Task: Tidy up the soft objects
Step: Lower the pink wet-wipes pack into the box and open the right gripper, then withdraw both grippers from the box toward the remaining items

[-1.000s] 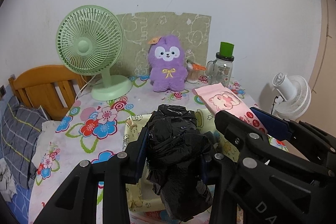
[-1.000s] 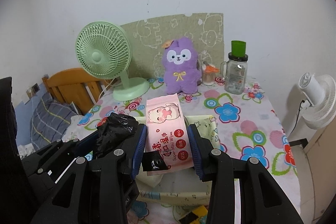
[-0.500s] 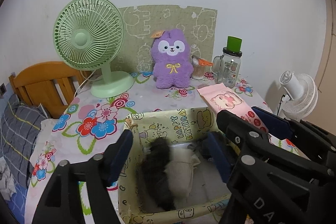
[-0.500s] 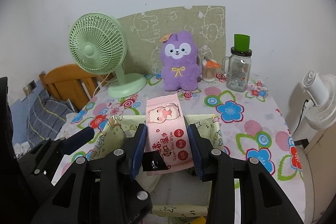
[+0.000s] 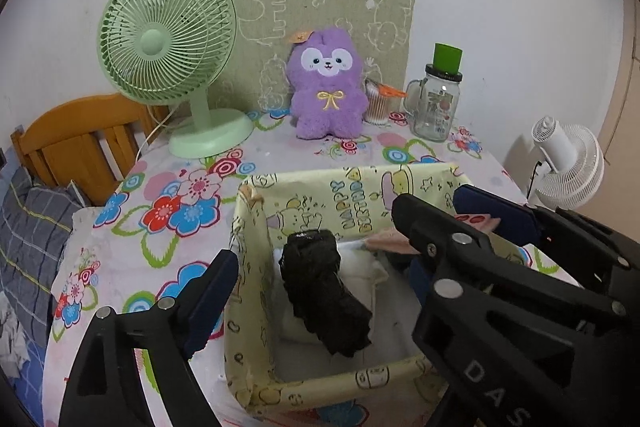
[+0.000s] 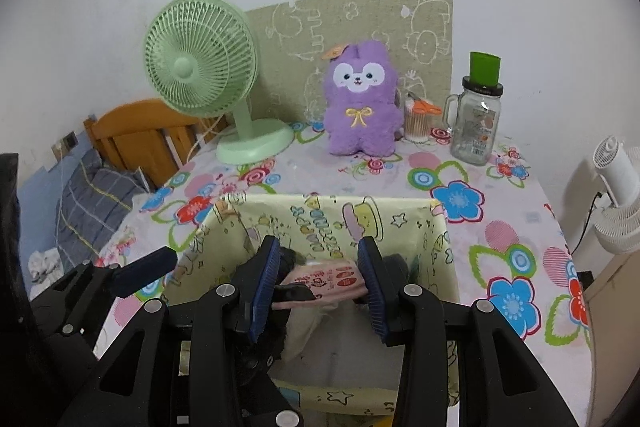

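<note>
**Black bag is in the box, pink pack comes next**

Left wrist view: The left gripper (image 5: 320,267) is wide open and holds nothing. A second ago it squeezed the crumpled black plastic bag (image 5: 326,297). Now that bag lies inside the yellow cartoon paper box (image 5: 320,197), on something white, near the box's left wall. So one soft thing is put away. The box sits at the front edge of the flowery tablecloth (image 5: 160,219).

Right wrist view: The right gripper (image 6: 318,277) has gone down into the box. The flat pink wipes pack (image 6: 332,277) lies between its blue pads, which look a little apart now. I cannot tell if they still squeeze it. The fluffy purple plush toy (image 6: 362,105) sits at the back edge, beside the green table fan (image 6: 200,63).
</note>
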Action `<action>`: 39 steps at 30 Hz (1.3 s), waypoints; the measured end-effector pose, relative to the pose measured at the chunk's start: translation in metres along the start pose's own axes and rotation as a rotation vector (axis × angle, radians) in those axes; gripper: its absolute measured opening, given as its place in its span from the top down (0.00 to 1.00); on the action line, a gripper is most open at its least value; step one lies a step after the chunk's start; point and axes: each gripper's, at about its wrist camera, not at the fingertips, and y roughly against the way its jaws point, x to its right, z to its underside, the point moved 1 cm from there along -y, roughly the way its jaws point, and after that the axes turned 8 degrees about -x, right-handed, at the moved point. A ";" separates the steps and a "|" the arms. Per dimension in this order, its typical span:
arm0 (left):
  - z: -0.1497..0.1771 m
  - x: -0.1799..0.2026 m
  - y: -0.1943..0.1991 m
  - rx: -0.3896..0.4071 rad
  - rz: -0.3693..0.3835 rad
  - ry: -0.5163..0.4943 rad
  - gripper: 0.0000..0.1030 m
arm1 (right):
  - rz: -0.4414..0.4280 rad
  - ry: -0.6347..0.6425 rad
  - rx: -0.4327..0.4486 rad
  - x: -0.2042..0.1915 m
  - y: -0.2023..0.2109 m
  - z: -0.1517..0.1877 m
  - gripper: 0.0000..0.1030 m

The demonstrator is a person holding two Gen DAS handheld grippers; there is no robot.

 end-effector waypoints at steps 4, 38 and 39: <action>0.005 0.000 0.005 0.017 -0.002 -0.004 0.08 | -0.019 -0.010 -0.011 0.000 0.001 0.006 0.26; 0.040 0.013 0.063 0.082 0.034 -0.025 0.01 | 0.059 -0.019 0.045 -0.004 0.069 0.043 0.03; 0.041 0.014 0.066 0.085 0.036 -0.028 0.01 | 0.060 -0.019 0.048 -0.004 0.071 0.044 0.03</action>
